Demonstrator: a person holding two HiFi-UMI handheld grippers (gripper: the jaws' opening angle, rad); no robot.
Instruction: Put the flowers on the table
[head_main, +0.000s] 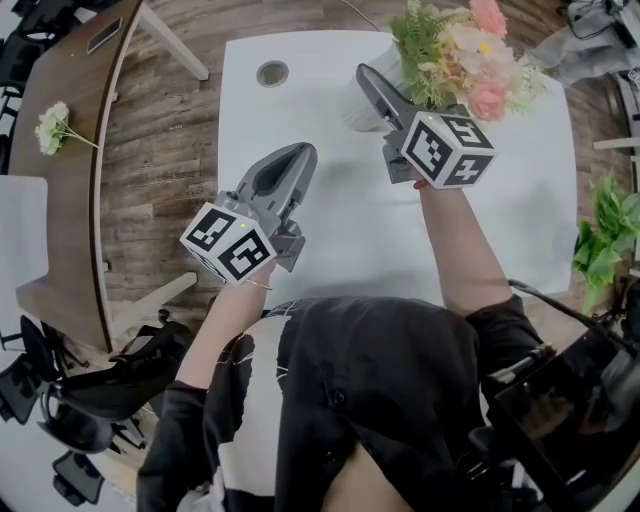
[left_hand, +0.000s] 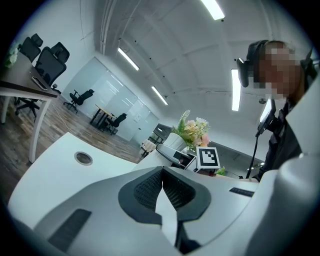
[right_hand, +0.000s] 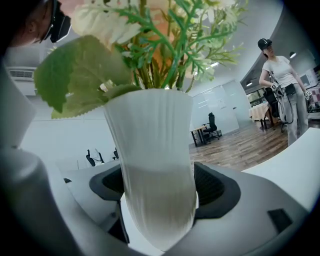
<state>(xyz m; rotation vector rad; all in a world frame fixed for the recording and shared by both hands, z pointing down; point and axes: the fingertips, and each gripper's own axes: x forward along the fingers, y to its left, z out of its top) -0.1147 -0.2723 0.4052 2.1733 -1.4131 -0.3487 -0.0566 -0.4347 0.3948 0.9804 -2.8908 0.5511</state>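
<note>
A curved wooden desk (head_main: 70, 200) runs down the left side, with one small bunch (head_main: 50, 128) of pale blossoms lying near its far end. A strip of plank floor (head_main: 160, 150) separates it from the white table (head_main: 330, 240). The table's left half is bare apart from a single round grommet hole (head_main: 272, 73) near the far left corner, so there is free room along the left and near edges. There are two grippers. The left gripper (head_main: 298, 152) hangs over the middle of the tabletop with its jaws brought together and nothing between them. To its right, the right gripper (head_main: 366, 84) has its jaws spread wide and closed on either side of the one white ribbed vase (right_hand: 155, 150), pads against its body. The vase stands upright close to the table's far edge, but whether its base sits on the surface cannot be told. It holds the flowers (head_main: 470, 50), a pink and cream bouquet with fern, which lean toward the far right corner. Off the table's right edge lies one leafy green sprig (head_main: 603, 235). The room is an open office with a glass wall, strip lights, several office chairs (left_hand: 47, 62) and one other person (right_hand: 280, 85) standing on the wood floor.
</note>
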